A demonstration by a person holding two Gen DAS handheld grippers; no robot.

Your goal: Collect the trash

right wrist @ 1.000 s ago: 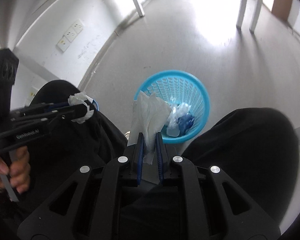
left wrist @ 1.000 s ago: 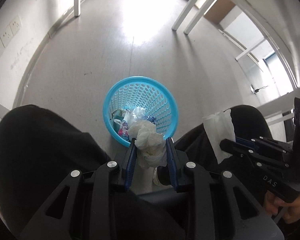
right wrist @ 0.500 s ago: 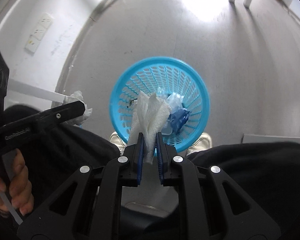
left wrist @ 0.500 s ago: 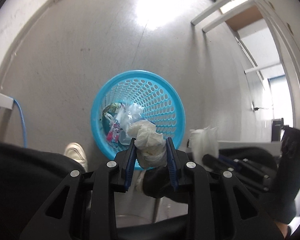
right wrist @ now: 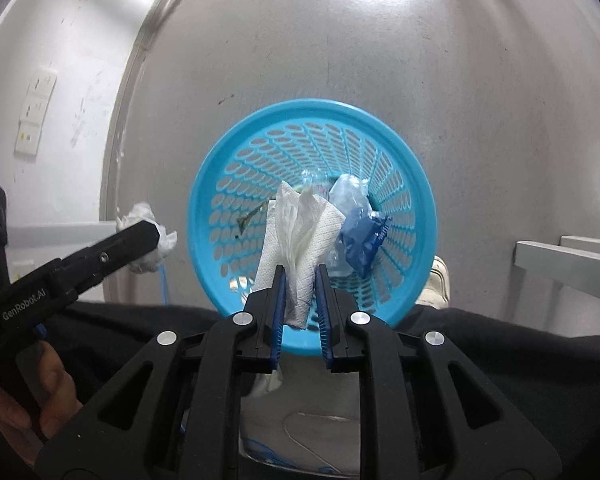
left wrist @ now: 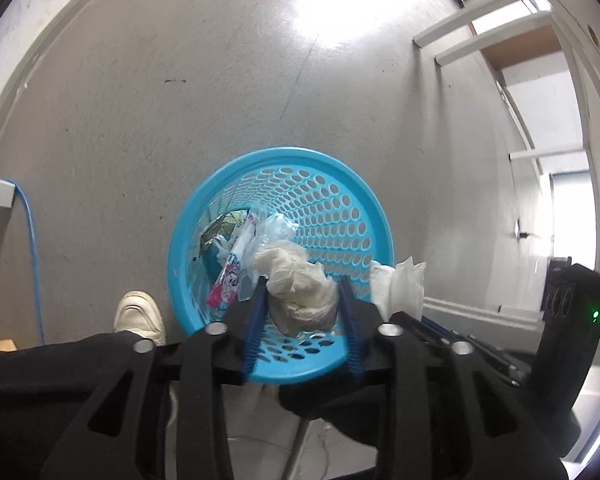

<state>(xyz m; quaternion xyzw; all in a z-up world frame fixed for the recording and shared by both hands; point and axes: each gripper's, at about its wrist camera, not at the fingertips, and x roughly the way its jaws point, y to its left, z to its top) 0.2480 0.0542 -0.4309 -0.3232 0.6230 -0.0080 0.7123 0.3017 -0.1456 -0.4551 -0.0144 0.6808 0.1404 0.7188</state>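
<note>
Crumpled tissue (left wrist: 300, 292): clamped in my left gripper (left wrist: 302, 312), jaws pinched on its sides, hanging over the near part of the bin's mouth.
Flat paper towel (right wrist: 300, 240): gripped at its lower end by my right gripper (right wrist: 300, 292), jaws closed on it, the sheet fanning over the bin's opening.
Bin (left wrist: 284, 156): blue perforated basket on the floor, already holding wrappers (left wrist: 232, 264) and a squashed plastic bottle (right wrist: 350, 196).
Floor (left wrist: 140, 100): grey, one pale shoe (left wrist: 138, 314) just beside the bin.
Risk, left: I judge the wad sits close to the near rim; letting go here could bounce it out onto the shoe.
Risk, right: a light sheet may drift or cling to the ridged pads (right wrist: 279, 300) on release.
</note>
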